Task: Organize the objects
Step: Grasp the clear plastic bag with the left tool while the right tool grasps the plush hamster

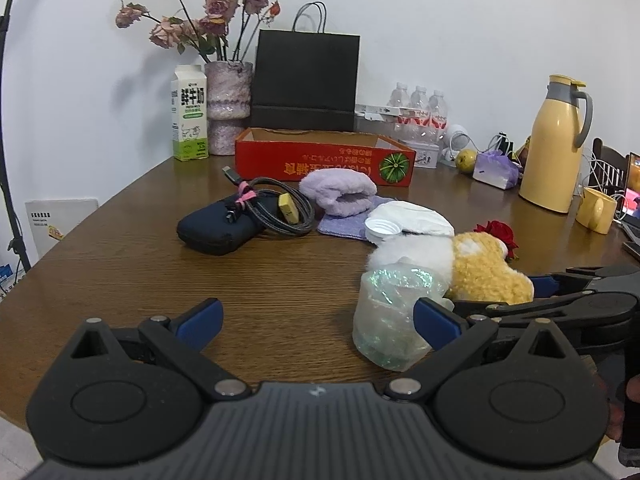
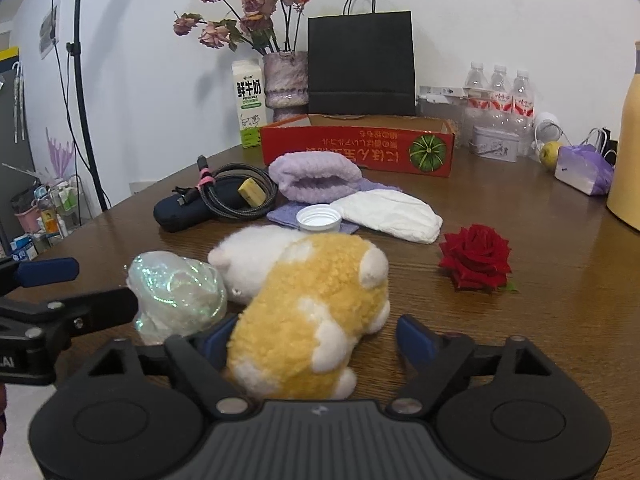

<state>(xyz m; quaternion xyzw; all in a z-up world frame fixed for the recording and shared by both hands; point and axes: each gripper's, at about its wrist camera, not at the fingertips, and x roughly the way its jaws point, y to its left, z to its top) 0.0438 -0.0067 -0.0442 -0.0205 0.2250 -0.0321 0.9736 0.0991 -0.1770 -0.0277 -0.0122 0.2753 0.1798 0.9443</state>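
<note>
Straddling the yellow-and-white plush toy point(image 2: 308, 316) with the right gripper point(image 2: 316, 340): left pad hidden behind the fur, right pad clear of it with a gap, so not yet clamped. Toy lying on the wooden table point(image 2: 540, 320), touching the iridescent plastic roll point(image 2: 176, 292). Left gripper point(image 1: 316, 316) spread wide over bare tabletop, nothing between the pads, right pad just beside that roll. Farther back: red rose point(image 2: 476, 258), white cap point(image 2: 319, 218), lavender cloth point(image 2: 316, 178), coiled cable point(image 2: 236, 192) on dark pouch point(image 2: 176, 212), red cardboard tray point(image 2: 360, 148).
</note>
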